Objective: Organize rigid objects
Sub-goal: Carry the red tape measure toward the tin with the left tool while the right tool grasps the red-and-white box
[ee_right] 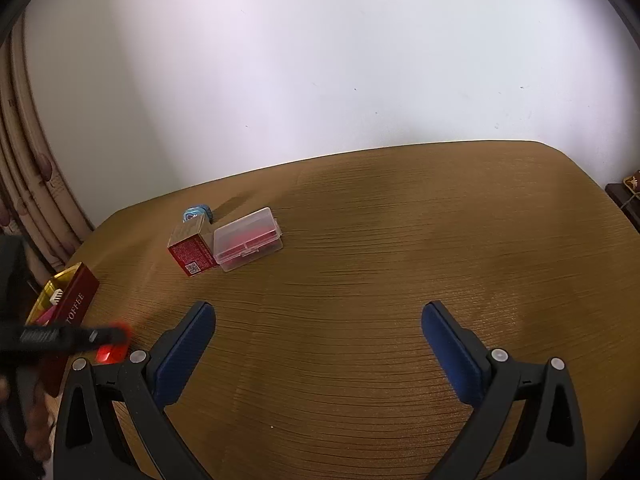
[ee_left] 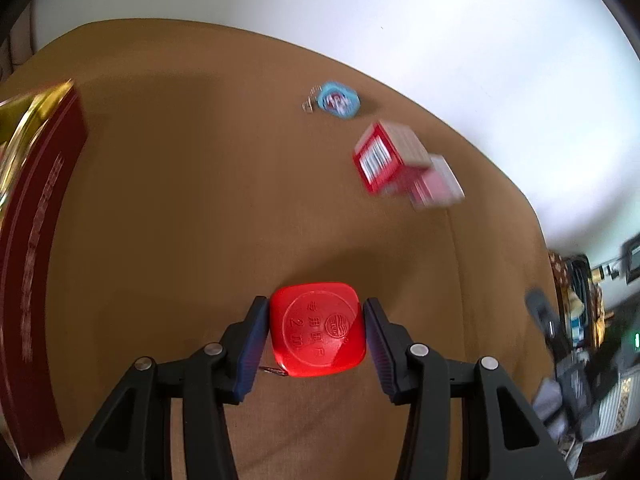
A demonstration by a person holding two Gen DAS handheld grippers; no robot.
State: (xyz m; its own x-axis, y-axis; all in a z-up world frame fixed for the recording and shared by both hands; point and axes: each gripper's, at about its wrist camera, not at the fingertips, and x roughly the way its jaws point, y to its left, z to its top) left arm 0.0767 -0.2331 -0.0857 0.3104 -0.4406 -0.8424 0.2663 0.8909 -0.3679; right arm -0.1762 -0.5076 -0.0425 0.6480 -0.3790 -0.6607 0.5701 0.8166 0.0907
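Observation:
My left gripper point(ee_left: 316, 330) is shut on a red square tape measure point(ee_left: 318, 330) and holds it above the brown table point(ee_left: 200, 200). It also shows blurred at the left of the right wrist view point(ee_right: 110, 350). A dark red toffee tin point(ee_left: 36, 240) with a gold inside stands open at the left, also seen in the right wrist view point(ee_right: 74, 300). A red carton point(ee_right: 192, 252), a clear plastic case point(ee_right: 248, 242) and a small blue tape measure point(ee_right: 196, 213) lie together further back. My right gripper point(ee_right: 318, 336) is open and empty above the table.
The table's far edge meets a white wall point(ee_right: 320, 80). A curtain point(ee_right: 28, 200) hangs at the left. Cluttered furniture point(ee_left: 592, 340) stands beyond the table's right edge in the left wrist view.

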